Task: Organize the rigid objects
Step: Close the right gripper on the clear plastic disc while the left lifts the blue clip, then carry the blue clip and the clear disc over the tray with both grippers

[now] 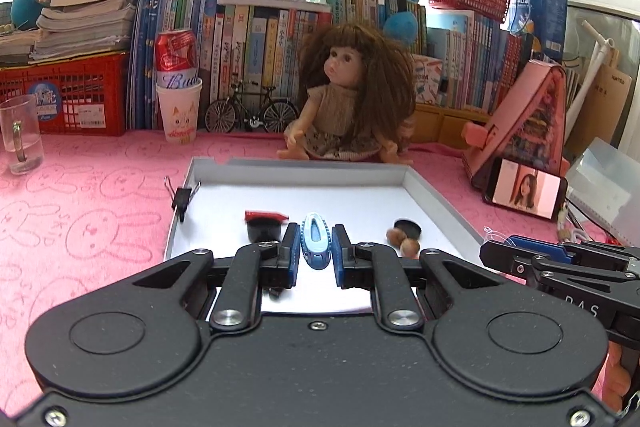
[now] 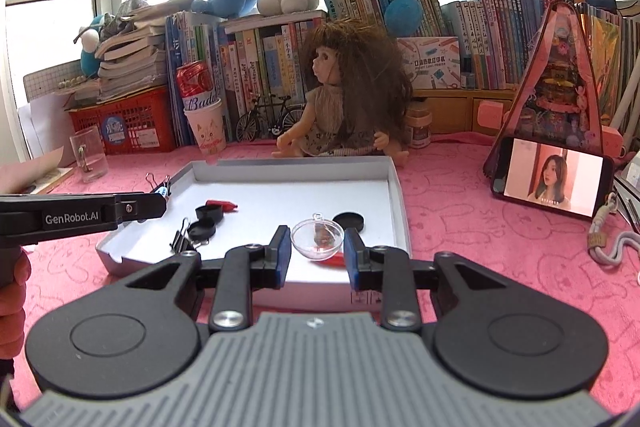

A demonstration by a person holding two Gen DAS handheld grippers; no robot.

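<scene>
My left gripper [image 1: 316,241] is shut on a small blue-and-white oval gadget [image 1: 315,239], held above the white tray [image 1: 434,205]. My right gripper [image 2: 317,241] is shut on a clear plastic ball [image 2: 318,234] with something brown inside, over the tray's near right part [image 2: 396,199]. In the tray lie a red pen-like piece [image 1: 266,215], a black cap [image 1: 263,229], another black cap [image 1: 408,228] and brown nuts [image 1: 410,247]. A black binder clip [image 1: 182,194] grips the tray's left wall; another clip [image 2: 180,237] lies inside.
A doll [image 1: 352,107] sits right behind the tray. A phone [image 2: 554,181] leans at the right, with a pink toy house [image 2: 560,83] behind it. At left stand a glass mug [image 1: 20,135] and a paper cup with a can [image 1: 178,107]. Books and plush toys line the back.
</scene>
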